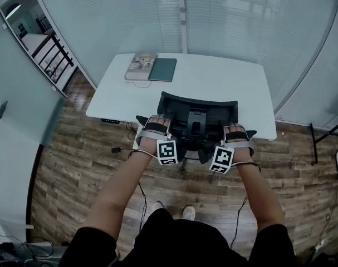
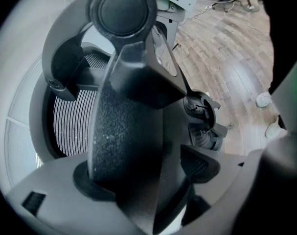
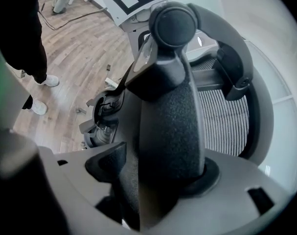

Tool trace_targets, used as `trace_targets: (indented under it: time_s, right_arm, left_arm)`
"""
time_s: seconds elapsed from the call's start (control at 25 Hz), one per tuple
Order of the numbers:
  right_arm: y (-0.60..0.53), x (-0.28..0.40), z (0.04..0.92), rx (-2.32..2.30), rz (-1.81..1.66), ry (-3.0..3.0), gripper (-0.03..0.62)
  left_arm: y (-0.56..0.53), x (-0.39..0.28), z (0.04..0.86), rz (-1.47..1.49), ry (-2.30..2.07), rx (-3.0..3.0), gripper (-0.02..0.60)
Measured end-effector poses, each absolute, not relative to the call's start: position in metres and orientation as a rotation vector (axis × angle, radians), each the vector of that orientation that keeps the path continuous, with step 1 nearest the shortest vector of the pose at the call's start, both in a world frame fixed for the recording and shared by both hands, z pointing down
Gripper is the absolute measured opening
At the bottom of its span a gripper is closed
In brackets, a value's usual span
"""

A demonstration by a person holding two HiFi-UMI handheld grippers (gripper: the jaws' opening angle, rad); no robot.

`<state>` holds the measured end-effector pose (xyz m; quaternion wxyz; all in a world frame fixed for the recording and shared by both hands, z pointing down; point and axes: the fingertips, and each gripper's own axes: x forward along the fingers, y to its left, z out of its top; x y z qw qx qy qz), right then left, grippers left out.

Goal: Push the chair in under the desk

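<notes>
The chair (image 1: pixel 196 107) stands at the near edge of the white bench (image 1: pixel 230 77), about midway along it. Its seat is hidden beneath the top, and only the black back and its spine show. The person stands right behind it, arms out, with a claw on each side of the back. The left claw (image 1: pixel 148 123) sits at the back's left edge and the right claw (image 1: pixel 243 132) at its right edge. Seen close up, a dark part fills the gap between each pair of pads, so both look clenched on the chair, though that near view is crowded and I wouldn't swear to it. The mesh (image 2: pixel 72 116) of the back shows beyond the left claw. At the bench's far left corner a grey book (image 1: pixel 140 67) and a dark folder (image 1: pixel 163 69) lie side by side, touching. The floor (image 1: pixel 74 166) is wood.
</notes>
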<state>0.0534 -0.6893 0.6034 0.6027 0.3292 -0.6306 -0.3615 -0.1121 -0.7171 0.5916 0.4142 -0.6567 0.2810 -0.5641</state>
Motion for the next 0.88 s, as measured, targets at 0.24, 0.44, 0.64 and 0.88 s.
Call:
trace_targets:
  time_s: [0.24,0.44,0.64,0.88]
  right_arm:
    - [-0.6892,0.0574,0.6032,0.767,-0.823,-1.458,0.351]
    - [-0.6865,0.0559,0.6063,0.727,-0.784,-1.481,0.342]
    - [-0.6886,0.0566,0.6050,0.757,-0.818,-1.472,0.343]
    - [-0.6874,0.0571,0.6092,0.732,-0.793,-1.493,0.344]
  left_arm:
    - [-0.7158,-0.1086,0.5913,-1.422,0.690,-1.662,0.417]
    - [-0.7133,-0.1103,0.5940,-1.447,0.656,-1.686,0.417]
    - [-0.7120,-0.1098,0.5970,-1.465,0.635,-1.695,0.417]
    - [-0.7151,-0.1072,0.5956,-1.432,0.639,-1.681,0.419]
